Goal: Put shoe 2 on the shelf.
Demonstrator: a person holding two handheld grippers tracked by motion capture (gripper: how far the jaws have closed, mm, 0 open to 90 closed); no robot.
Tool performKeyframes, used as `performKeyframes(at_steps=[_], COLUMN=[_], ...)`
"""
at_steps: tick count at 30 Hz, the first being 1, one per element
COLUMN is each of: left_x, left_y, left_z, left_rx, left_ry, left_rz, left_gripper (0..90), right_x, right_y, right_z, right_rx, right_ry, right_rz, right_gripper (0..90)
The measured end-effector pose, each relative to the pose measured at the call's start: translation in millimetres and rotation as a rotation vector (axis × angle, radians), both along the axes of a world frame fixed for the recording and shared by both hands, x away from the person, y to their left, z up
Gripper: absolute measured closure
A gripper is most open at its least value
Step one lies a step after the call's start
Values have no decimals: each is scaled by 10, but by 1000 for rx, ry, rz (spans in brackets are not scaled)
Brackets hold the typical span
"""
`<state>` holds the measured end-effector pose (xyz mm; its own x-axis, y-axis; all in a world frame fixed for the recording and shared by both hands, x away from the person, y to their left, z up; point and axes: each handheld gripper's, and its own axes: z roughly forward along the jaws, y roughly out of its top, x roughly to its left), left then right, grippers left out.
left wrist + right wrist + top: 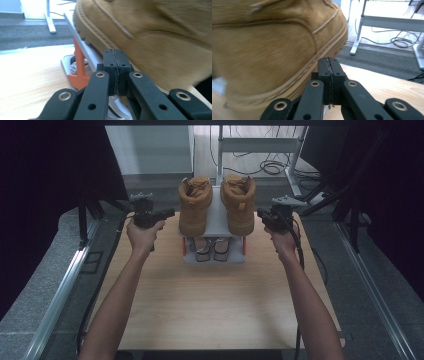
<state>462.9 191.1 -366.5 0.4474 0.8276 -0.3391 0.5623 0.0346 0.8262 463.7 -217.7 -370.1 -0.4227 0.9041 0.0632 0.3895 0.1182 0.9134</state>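
Now, each hand has a tool parked beside a boot on the small rack, so the step in hand looks like getting a grip on the boots, prob. to lift them off.

Left tool (169,212): sits toward the far-left part of the surface (210,305), tips pointing at the outer side of the left boot (195,202). Jaws pressed together, nothing between them; the left gripper view shows the pads closed on each other w/ the boot's suede side just past the tips. Can't tell if the tips touch the suede. To do it well: spread the jaws first, then come in at the ankle collar or heel, where there's an edge to bite, not the flat side wall.

Rack (215,257): grey, two tiers, at the far middle of the surface, orange uprights, a pair of sandals (212,249) on the lower tier. Both boots stand upright on the top tier, toes toward the person. Keep lifts straight up so the rack isn't dragged.

Right boot (239,202): same story, mirrored.

Right tool (261,213): toward the far-right part of the surface, jaws also squeezed shut & empty, tips just beside the boot near its sole edge in the right gripper view. Needs opening before any grasp; moving both hands evenly is prob. the safest.
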Motion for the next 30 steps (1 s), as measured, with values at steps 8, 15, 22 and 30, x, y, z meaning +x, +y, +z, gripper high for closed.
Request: performKeyframes(at_steps=[8, 15, 22, 30], left_x=[259, 313, 304, 317], left_y=[-135, -197, -337, -360], left_z=[-78, -69, -77, -80], left_rx=[20, 32, 29, 18], left_ry=[18, 17, 13, 28], left_rz=[-2, 6, -16, -22], left_gripper=[898, 900, 900, 900], right_x=[310, 390, 372, 352], right_y=[42, 132, 206, 297], right_z=[-62, -86, -90, -99], right_rx=[-11, -19, -36, -40], right_ry=[24, 0, -5, -7], right_rz=[-11, 3, 19, 18], right_gripper=[893, 897, 897, 897])
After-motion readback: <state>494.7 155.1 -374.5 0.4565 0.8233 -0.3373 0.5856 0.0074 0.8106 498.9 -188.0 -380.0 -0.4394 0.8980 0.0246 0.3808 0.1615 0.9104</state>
